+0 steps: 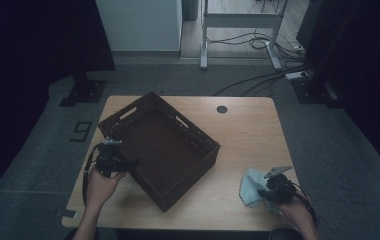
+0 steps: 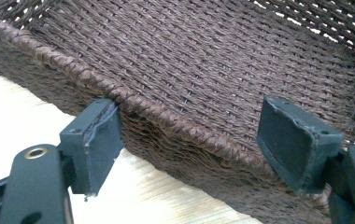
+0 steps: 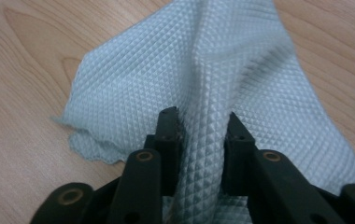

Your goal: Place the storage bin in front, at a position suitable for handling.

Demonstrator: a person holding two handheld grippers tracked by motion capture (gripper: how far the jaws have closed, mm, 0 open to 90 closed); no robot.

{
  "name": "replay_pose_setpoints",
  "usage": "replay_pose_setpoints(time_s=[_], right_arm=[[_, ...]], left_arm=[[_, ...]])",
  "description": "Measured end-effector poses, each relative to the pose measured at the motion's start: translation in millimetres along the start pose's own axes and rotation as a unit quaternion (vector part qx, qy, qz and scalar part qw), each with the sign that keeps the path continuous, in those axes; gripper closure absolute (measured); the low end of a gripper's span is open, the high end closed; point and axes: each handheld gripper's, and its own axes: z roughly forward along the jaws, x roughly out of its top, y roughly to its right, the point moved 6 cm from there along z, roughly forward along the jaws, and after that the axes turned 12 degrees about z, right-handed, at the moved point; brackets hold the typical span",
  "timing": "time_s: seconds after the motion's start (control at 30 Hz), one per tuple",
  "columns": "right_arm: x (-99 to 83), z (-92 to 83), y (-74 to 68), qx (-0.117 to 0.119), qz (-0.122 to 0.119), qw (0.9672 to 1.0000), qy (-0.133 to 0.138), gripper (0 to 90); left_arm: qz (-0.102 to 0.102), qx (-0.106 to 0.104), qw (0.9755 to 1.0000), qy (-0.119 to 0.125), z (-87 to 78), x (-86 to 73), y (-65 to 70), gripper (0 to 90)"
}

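One counter point(image 1: 248, 130): light wood, carrying everything.
One basket point(image 1: 160, 147): dark brown, woven, empty, set askew left of centre.
One cloth point(image 1: 252, 186): pale blue, near the front right corner, well apart from the basket.
Left tool point(image 2: 192, 140): released, jaws straddling the basket's near rim without pinching.
Right tool point(image 3: 200, 128): clenched on a raised fold of cloth.
Doing it well: lift the cloth clear, steady the basket, drop it inside.

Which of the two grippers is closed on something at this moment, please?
The right gripper: its jaws pinch a raised fold of the light blue cloth. The left gripper stands open astride the brown basket rim.
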Motion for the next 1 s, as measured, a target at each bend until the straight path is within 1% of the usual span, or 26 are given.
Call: replay_pose_setpoints(time_s=[0.03, 0.07, 0.13, 0.17, 0.2, 0.23, 0.27, 0.37, 0.4, 0.47, 0.53, 0.6, 0.63, 0.7, 0.77, 0.8, 0.83, 0.9, 0.93, 0.97, 1.0], right_arm=[[0.2, -0.4, 0.3, -0.001, 0.0, 1.0, 0.001, 73.8], [0.4, -0.8, 0.3, -0.001, 0.001, 1.0, 0.002, 74.1], [0.9, -1.7, 0.4, 0.001, 0.001, 1.0, 0.003, 74.3], [1.2, -2.2, 0.3, 0.001, 0.001, 1.0, 0.006, 74.3], [1.3, -2.5, 0.2, 0.002, 0.001, 1.0, 0.007, 74.2], [1.4, -2.6, 0.1, 0.003, 0.001, 1.0, 0.007, 74.2], [1.4, -2.7, 0.1, 0.002, 0.0, 1.0, 0.007, 74.2], [2.1, -4.4, -0.4, 0.004, 0.001, 0.9999, 0.01, 74.2], [2.3, -5.3, -0.5, 0.005, 0.001, 0.9999, 0.011, 74.3], [3.5, -7.4, -0.8, 0.007, 0.002, 0.9998, 0.017, 75.2], [4.6, -9.7, -1.1, 0.011, 0.004, 0.9996, 0.024, 75.8], [6.0, -12.2, -1.3, 0.012, 0.008, 0.9994, 0.033, 77.0], [7.1, -14.1, -0.9, 0.015, 0.007, 0.9992, 0.037, 77.8], [9.5, -17.3, -1.5, 0.018, 0.013, 0.9985, 0.051, 79.2], [12.3, -21.4, -2.2, 0.022, 0.014, 0.9978, 0.062, 80.2], [13.6, -23.2, -2.5, 0.023, 0.013, 0.9975, 0.066, 80.7], [16.3, -26.0, -4.2, 0.024, 0.015, 0.9967, 0.077, 81.2], [21.4, -31.5, -7.1, 0.028, 0.011, 0.9955, 0.089, 81.7], [24.4, -34.1, -9.2, 0.03, 0.01, 0.9949, 0.096, 81.8], [28.8, -37.1, -11.6, 0.03, 0.008, 0.994, 0.105, 81.8], [31.4, -38.7, -13.3, 0.032, 0.005, 0.9936, 0.108, 81.8]], left_arm=[[0.005, -0.005, 1.0, 0.0, 0.2, -0.3, 0.4, 19.7], [0.011, -0.006, 0.9999, 0.0, 0.3, -0.7, 0.4, 17.9], [0.016, -0.001, 0.9999, 0.005, -1.6, -1.1, -1.2, 15.8], [0.018, 0.001, 0.9998, 0.011, -3.6, -1.0, -2.4, 14.2], [0.026, 0.012, 0.9992, 0.029, -7.1, 0.4, -3.9, 13.4], [0.031, 0.021, 0.9985, 0.04, -10.2, 1.6, -5.0, 13.3], [0.04, 0.025, 0.9975, 0.052, -15.2, 3.5, -6.1, 13.3], [0.059, 0.02, 0.9959, 0.065, -24.0, 5.4, -7.0, 13.3], [0.069, 0.019, 0.9952, 0.067, -27.4, 4.2, -7.7, 13.3], [0.081, 0.016, 0.9941, 0.07, -31.7, 0.2, -9.0, 11.4], [0.091, 0.027, 0.9926, 0.076, -36.2, -5.9, -11.6, 7.3], [0.097, 0.022, 0.9921, 0.077, -39.0, -14.8, -13.6, 4.6], [0.099, 0.024, 0.9917, 0.078, -39.3, -19.9, -15.3, 3.0], [0.102, 0.028, 0.9918, 0.073, -38.0, -29.9, -19.1, 2.3], [0.099, 0.026, 0.9922, 0.071, -33.4, -41.8, -23.0, 2.2], [0.095, 0.02, 0.9928, 0.07, -28.3, -48.9, -24.0, 2.2], [0.092, 0.015, 0.9933, 0.068, -23.4, -54.4, -24.0, 2.2], [0.092, 0.01, 0.9941, 0.057, -12.9, -63.7, -23.7, 1.7], [0.092, 0.008, 0.9944, 0.051, -6.6, -67.6, -23.0, 1.3], [0.093, 0.008, 0.9944, 0.048, -3.1, -69.0, -22.4, 0.8], [0.095, 0.004, 0.9943, 0.049, 1.3, -70.0, -21.3, 0.0]])
